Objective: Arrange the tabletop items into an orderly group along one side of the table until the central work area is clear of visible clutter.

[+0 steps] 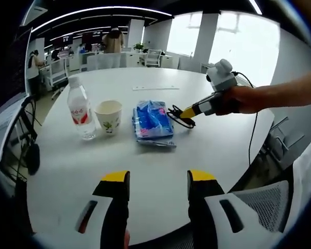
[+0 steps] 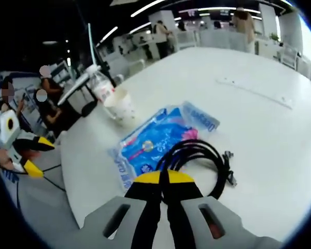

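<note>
In the left gripper view, our left gripper (image 1: 158, 179) hovers over the near edge of the round white table (image 1: 207, 145), its yellow-tipped jaws standing well apart and holding nothing. Across the table three items already sit in a row: a clear plastic water bottle with a red label (image 1: 80, 110), a white paper cup with a small printed motif (image 1: 109, 117) just beside it, and a flat blue plastic packet with pink print (image 1: 153, 122) a little further right. Our right gripper (image 1: 188, 112) reaches in from the right, a hand behind it, its tip at a coiled black cable (image 1: 179, 116) that lies touching the packet's right edge. A long white strip (image 1: 155, 88) lies apart, further back on the table.

In the right gripper view, the right gripper (image 2: 163, 179) has its jaws pressed together on the near loop of the coiled black cable (image 2: 199, 161), which rests partly on the blue packet (image 2: 150, 145). The cup (image 2: 120, 106) and bottle (image 2: 101, 85) stand beyond.

We judge the risk to be the cable: held by one loop, the coil could spill open as it lifts, or drag the light packet with it and knock the cup.

The bottle's label and the packet's print are too blurred for us to read.
</note>
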`<state>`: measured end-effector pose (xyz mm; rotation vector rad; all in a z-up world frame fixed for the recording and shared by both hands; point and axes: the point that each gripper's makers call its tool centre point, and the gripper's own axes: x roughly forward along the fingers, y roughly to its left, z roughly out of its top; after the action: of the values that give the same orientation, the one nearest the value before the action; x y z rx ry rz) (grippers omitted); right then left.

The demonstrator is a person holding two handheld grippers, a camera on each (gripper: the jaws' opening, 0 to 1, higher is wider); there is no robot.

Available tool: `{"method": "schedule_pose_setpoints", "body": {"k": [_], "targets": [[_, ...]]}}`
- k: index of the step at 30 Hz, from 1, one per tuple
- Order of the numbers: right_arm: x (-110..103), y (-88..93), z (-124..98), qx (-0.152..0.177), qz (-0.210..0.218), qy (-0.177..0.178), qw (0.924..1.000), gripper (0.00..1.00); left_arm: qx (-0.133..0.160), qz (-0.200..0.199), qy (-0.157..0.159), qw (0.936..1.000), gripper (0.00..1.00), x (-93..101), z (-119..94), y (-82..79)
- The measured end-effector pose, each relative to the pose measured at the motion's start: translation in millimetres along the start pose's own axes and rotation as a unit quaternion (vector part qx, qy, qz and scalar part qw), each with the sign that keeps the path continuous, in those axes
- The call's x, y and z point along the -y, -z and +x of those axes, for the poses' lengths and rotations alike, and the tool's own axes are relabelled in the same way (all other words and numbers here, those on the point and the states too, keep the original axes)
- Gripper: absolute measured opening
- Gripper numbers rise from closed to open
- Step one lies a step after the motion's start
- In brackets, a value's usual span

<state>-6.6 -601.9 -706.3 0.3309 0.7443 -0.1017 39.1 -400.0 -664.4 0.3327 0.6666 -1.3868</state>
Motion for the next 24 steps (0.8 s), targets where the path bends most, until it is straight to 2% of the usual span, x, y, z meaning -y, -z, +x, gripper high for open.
{"method": "schedule_pose_setpoints", "body": {"k": [12,24], "targets": [[19.1,-0.6,-32.4,0.024,0.005,0.027,0.9993,0.0,-0.001,0.009,0.012,0.9999,0.44,6.4,6.4,-4.0],[34.9,18.6,-62.2,0.027,0.022,0.053,0.998,0.0,-0.004,0.015,0.021,0.9996,0.44,11.0,11.2,-5.9]]}}
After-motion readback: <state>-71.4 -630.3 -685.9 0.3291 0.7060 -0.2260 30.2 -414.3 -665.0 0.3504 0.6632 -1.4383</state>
